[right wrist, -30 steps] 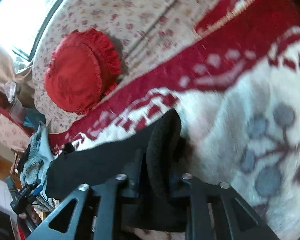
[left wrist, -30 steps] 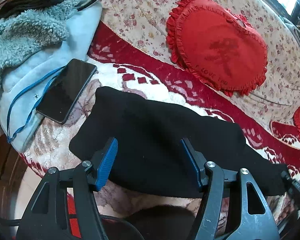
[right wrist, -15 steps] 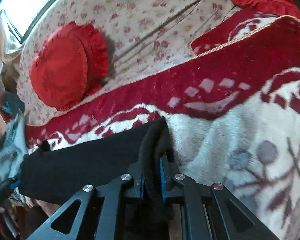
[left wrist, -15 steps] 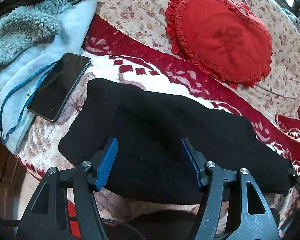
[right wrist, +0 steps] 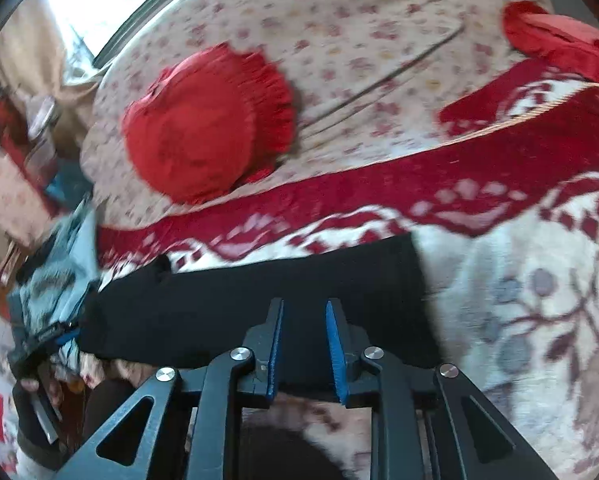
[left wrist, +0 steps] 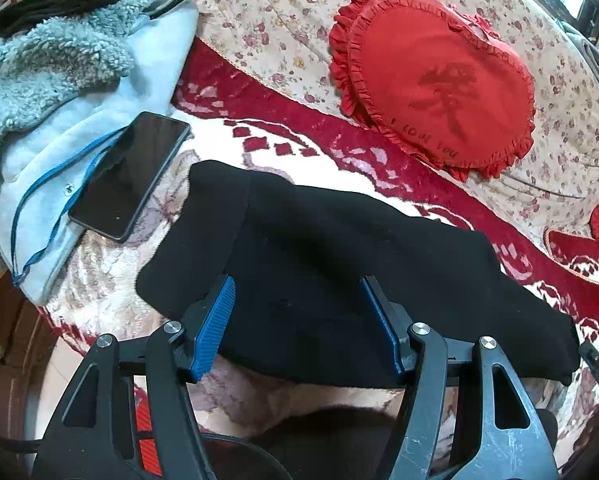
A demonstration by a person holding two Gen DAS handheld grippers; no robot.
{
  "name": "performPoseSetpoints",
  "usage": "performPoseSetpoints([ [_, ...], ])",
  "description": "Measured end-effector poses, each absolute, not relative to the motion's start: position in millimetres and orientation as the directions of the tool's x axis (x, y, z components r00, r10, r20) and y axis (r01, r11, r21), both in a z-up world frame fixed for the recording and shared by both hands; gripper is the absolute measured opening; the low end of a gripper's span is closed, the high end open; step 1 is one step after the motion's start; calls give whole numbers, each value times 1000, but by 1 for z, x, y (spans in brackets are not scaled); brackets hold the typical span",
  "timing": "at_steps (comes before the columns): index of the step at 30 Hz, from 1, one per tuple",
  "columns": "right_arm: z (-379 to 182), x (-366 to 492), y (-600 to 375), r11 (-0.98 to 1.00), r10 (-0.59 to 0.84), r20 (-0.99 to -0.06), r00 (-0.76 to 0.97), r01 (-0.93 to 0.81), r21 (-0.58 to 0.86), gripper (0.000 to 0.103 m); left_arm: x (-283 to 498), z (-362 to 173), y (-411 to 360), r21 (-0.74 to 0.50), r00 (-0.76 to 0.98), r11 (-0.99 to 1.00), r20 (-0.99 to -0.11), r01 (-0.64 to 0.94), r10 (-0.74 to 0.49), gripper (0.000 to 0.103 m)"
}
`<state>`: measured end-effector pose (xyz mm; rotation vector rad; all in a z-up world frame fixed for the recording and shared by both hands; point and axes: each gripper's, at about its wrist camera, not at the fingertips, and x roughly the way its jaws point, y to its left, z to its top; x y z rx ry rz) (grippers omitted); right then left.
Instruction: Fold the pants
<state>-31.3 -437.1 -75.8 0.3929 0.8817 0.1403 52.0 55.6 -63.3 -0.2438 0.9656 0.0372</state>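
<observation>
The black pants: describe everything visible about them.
The black pants are a plain, soft, matte knit, folded into one long band lying flat across the red and cream patterned blanket. A fold ridge shows near the end beside the phone, which lies apart from them. Both claws, left and right, hover over the near edge with nothing pinched; the right one is opening.

We note both the left gripper (left wrist: 297, 320) and the right gripper (right wrist: 301, 346) have black skeletal linkages with triangular cut-outs and silver pivot screws. Their fingers carry ribbed blue pads (left wrist: 215, 330). A red patterned panel (left wrist: 145, 440) shows under the left frame.
</observation>
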Motion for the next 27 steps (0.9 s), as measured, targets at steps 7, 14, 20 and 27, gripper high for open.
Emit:
performPoseSetpoints([
  [7,-96,-15,-405,935,287,-762,581,3,354,26,57,-76,65,-161,549,972,-835,-169,-42,63],
  [14,-112,-1,-409,942,264,-791,552,27,334,31,70,-96,64,-123,523,976,-852,-180,-11,67],
  [20,-121,9,-412,941,259,-796,547,42,335,33,78,-100,64,-115,530,976,-848,-183,0,74],
  [27,-110,-4,-415,942,253,-784,567,38,332,33,69,-84,62,-120,541,980,-841,-161,-14,74],
])
